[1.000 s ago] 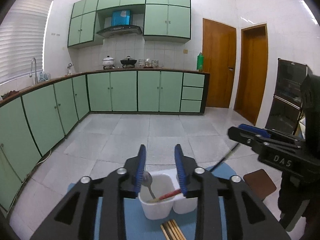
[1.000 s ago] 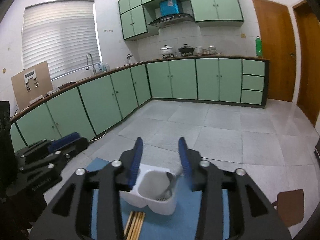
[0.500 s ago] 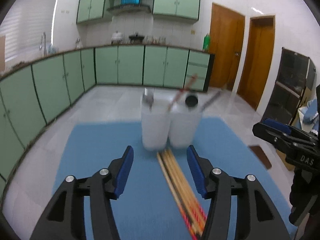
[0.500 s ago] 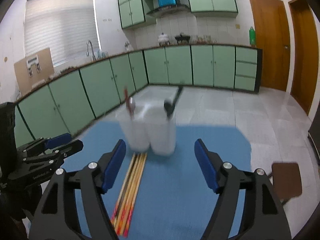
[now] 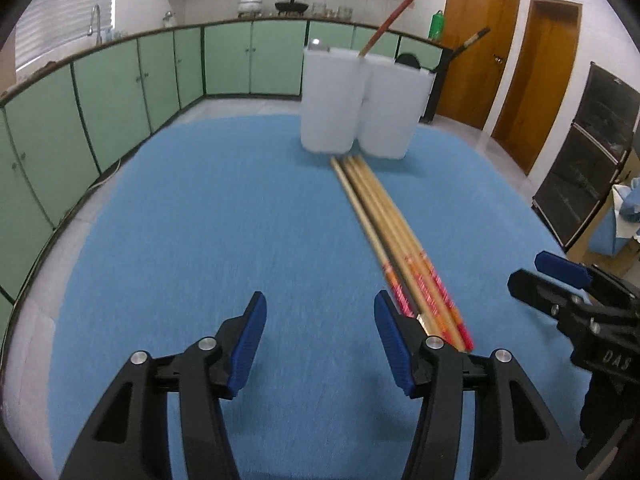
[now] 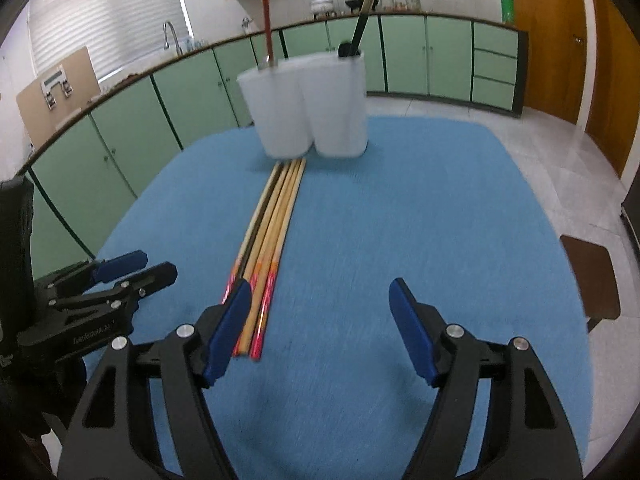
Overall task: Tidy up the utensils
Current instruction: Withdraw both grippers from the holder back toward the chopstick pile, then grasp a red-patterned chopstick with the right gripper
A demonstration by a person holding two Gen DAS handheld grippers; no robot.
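A white two-compartment holder [image 5: 356,108] [image 6: 308,108] stands at the far side of the blue mat [image 5: 200,240] [image 6: 420,220]. A red-handled utensil [image 5: 390,20] [image 6: 267,28] and a black-handled one [image 5: 460,48] [image 6: 366,8] stick out of it. A bundle of wooden chopsticks [image 5: 384,216] [image 6: 276,220] lies flat on the mat, running from the holder toward me. My left gripper [image 5: 320,312] hangs open and empty just left of the chopsticks' near ends. My right gripper [image 6: 320,292] is open wider, its left finger over those red-tipped ends.
Each gripper shows in the other's view: the right one [image 5: 560,276] and the left one [image 6: 132,268], flanking the chopsticks. A brown stool [image 6: 592,280] stands right of the table. Green cabinets [image 5: 120,92] line the walls, with a dark cabinet [image 5: 588,152] at the right.
Both grippers have come down low over the mat and tipped downward. Their jaws widened early in the second. The holder and chopsticks now stretch out ahead instead of below.
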